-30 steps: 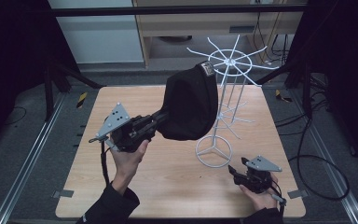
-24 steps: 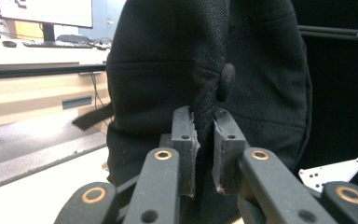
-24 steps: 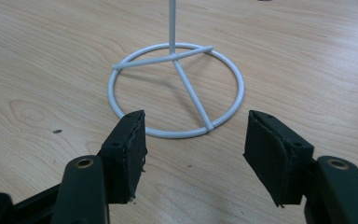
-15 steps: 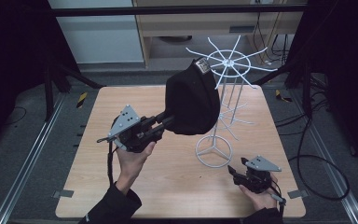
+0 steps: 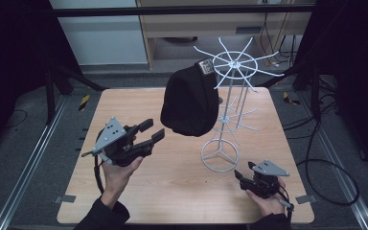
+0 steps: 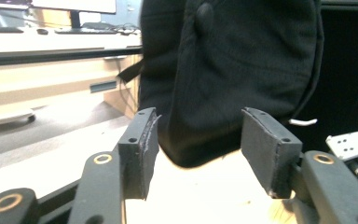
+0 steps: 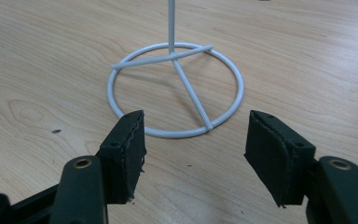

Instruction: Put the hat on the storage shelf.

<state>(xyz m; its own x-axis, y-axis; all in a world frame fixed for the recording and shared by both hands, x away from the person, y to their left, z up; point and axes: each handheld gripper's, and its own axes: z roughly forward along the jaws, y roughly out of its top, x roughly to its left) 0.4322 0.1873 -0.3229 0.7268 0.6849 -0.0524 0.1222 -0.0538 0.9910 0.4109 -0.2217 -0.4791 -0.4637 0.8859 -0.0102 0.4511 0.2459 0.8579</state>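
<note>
Work in hand: I am hanging a black fabric cap (image 5: 190,101) on the white wire rack with radiating prongs (image 5: 234,64).
Where the cap is: it hangs from a prong at the rack's top ring, its patch end up, its bulk sagging above the wooden bench (image 5: 124,103), left of the rack's pole.
Left gripper (image 5: 152,132): released, jaws spread, nothing between them; it sits just left of and below the cap, apart from it.
Right gripper (image 5: 239,176): also released and empty, low on the bench, aimed at the rack's ring-shaped base (image 7: 175,88).
Deciding relation: the cap lies ahead of my left gripper, up and to the right, its long axis running near vertical; my left is the nearer one.
Next move, my guess: draw the left away without snagging the cloth.
</note>
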